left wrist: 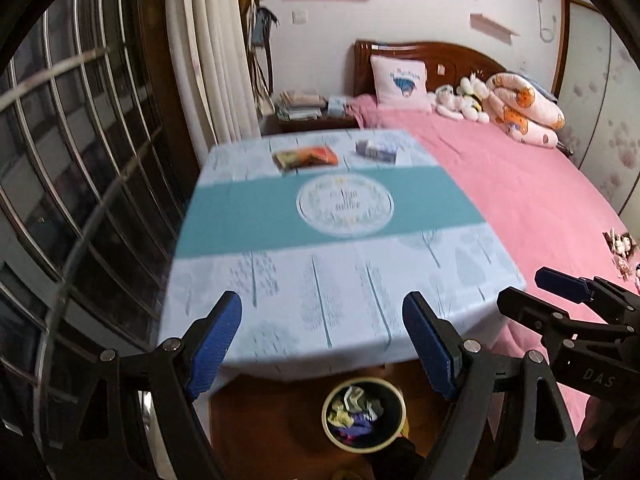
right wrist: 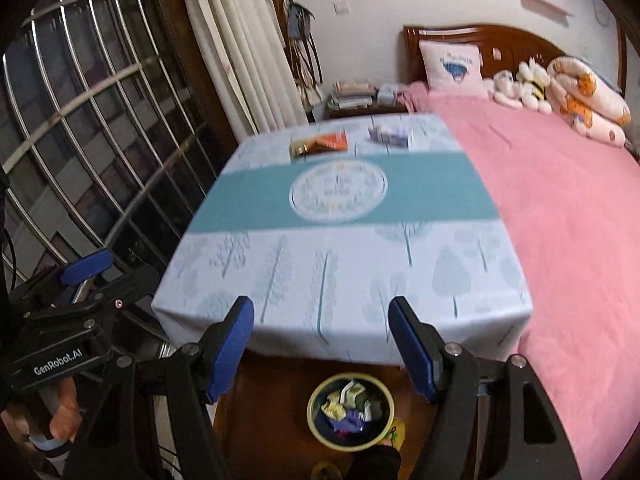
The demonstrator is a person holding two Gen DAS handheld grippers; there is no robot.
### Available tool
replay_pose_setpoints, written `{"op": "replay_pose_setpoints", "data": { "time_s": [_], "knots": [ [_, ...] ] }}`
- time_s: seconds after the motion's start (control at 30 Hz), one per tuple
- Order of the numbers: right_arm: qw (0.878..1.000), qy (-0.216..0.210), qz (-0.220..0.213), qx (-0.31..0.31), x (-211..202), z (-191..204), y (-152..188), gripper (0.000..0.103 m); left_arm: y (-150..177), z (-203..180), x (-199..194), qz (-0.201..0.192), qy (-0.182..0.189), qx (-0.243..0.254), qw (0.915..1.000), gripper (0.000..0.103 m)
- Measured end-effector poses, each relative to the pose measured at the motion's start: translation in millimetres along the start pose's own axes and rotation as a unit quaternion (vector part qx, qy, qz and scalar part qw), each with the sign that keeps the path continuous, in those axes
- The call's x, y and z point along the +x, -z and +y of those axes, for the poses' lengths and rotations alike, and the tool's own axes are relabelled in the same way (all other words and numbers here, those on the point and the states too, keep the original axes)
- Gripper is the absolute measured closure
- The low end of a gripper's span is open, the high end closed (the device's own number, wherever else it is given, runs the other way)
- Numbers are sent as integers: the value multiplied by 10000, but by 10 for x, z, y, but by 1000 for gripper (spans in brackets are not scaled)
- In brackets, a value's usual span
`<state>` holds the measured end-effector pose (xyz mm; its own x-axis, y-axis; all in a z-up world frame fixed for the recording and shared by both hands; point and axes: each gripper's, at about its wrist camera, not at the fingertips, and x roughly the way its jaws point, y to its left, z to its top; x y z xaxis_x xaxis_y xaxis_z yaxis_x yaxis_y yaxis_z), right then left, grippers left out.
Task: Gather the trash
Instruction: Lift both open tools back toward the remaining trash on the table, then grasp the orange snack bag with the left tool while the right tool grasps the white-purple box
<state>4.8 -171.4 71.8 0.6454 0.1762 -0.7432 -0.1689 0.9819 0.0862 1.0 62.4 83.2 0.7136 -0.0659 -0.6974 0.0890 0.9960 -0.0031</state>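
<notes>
Below my left gripper (left wrist: pixel 322 344), jaws wide and empty, the bin (left wrist: pixel 363 414) holds trash; the orange wrapper (left wrist: pixel 306 157) lies across the table. From my right gripper (right wrist: pixel 321 348), likewise wide and empty: approach the purple wrapper (right wrist: pixel 391 135) low, pads flat

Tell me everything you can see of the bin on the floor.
The bin is round, with a pale yellow-green rim and dark inside, upright and open-topped. It stands on the brown floor just before the table's near edge. Crumpled trash, white, yellow and purple, lies inside, well below the rim. Nothing grips it; a dark shape overlaps its near rim.
</notes>
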Motion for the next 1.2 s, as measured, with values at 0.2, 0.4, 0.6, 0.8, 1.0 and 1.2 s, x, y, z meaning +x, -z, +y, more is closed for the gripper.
{"op": "replay_pose_setpoints", "data": {
  "time_s": [0.2, 0.4, 0.6, 0.8, 1.0, 1.2],
  "knots": [
    [9997, -34, -217, -127, -1, 39, -265, 33, -364, -14, -27, -137, -53, 180, 9997, 22],
    [9992, -82, -355, -167, 174, -50, -586, 33, -725, 13, 183, -202, -277, 235, 9991, 22],
    [9988, -131, -375, -273, 599, -284, -1083, 33, -1170, 38, 657, -82, -368, 381, 9986, 22],
    [9983, -217, -122, -518, 1262, -673, -1683, 33, -1777, 60, 1600, 381, -541, 545, 9963, 22],
    [9963, -280, 317, -742, 2214, -1168, -2345, 33, -2314, 19, 2797, 1044, -530, 793, 9900, 22],
    [9888, -186, 708, -1299, 3114, -1464, -2732, 33, -2519, -55, 3913, 1638, -782, 1090, 9773, 22]
  ]
}}
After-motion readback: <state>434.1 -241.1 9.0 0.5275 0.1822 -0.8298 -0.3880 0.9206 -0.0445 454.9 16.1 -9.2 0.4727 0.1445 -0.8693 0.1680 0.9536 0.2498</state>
